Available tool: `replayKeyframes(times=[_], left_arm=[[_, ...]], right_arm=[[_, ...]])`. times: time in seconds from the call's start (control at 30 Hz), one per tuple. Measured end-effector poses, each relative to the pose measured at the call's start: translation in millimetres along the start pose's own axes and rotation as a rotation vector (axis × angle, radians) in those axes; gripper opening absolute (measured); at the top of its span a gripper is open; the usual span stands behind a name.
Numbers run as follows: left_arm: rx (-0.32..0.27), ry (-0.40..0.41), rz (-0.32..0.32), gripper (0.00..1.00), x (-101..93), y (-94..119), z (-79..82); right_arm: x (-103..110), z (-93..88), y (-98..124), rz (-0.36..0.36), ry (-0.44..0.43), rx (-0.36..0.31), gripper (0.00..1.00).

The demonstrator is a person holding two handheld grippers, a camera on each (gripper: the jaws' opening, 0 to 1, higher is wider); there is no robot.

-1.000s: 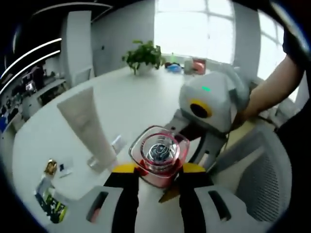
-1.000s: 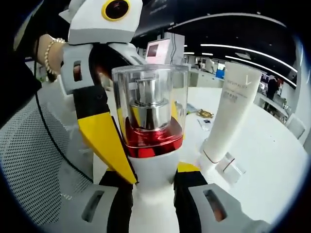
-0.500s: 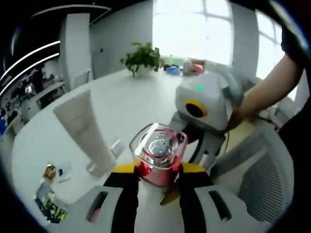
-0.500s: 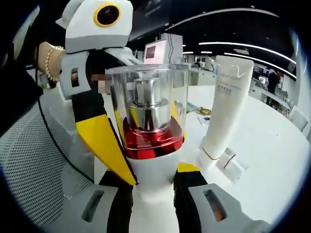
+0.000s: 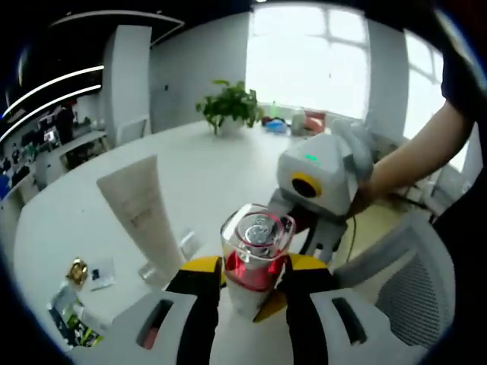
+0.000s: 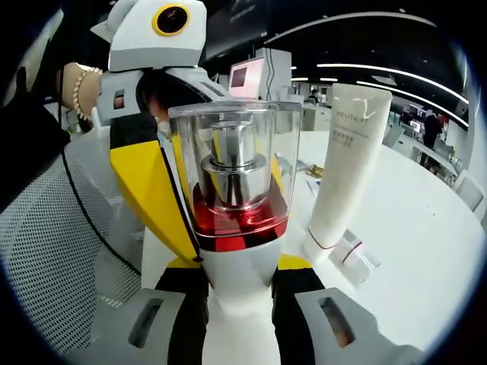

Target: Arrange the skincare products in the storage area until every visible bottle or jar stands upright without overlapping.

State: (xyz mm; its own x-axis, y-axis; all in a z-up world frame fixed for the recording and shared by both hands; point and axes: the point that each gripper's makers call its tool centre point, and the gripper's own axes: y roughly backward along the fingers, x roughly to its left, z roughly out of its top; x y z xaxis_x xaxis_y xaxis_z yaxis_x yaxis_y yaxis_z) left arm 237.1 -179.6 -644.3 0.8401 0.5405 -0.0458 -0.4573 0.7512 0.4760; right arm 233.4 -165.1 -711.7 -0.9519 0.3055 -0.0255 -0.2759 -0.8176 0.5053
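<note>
Left gripper view, both grippers (image 5: 249,277) (image 6: 239,274) clamped on the red-collared pump bottle (image 5: 255,255) (image 6: 236,205), now held more upright than a second ago, white tube (image 5: 144,217) standing beside it on the white table (image 5: 198,163), potted plant (image 5: 232,103) by bright windows beyond.

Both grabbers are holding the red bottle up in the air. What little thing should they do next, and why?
Probably lower the bottle straight down onto the table, beside the tube but not touching it. The bottle is upright with both the left gripper and right gripper closed on its white base, and the tube already stands upright on its cap, so setting the bottle down is what seems left.
</note>
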Motion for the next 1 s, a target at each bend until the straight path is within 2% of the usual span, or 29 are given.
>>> replayKeyframes(times=[0.37,0.67,1.0], left_arm=[[0.004,0.055,0.050,0.36,17.5,11.7,-10.6],[0.017,0.108,0.098,0.46,27.7,23.3,-22.3],[0.038,0.131,0.143,0.52,37.8,31.2,-35.6]], right_arm=[[-30.7,-7.7,7.8,-0.002,0.008,0.017,0.31],[-65.7,-12.0,7.9,-0.008,0.013,0.025,0.31],[-78.2,-7.6,1.9,0.037,0.040,0.029,0.31]])
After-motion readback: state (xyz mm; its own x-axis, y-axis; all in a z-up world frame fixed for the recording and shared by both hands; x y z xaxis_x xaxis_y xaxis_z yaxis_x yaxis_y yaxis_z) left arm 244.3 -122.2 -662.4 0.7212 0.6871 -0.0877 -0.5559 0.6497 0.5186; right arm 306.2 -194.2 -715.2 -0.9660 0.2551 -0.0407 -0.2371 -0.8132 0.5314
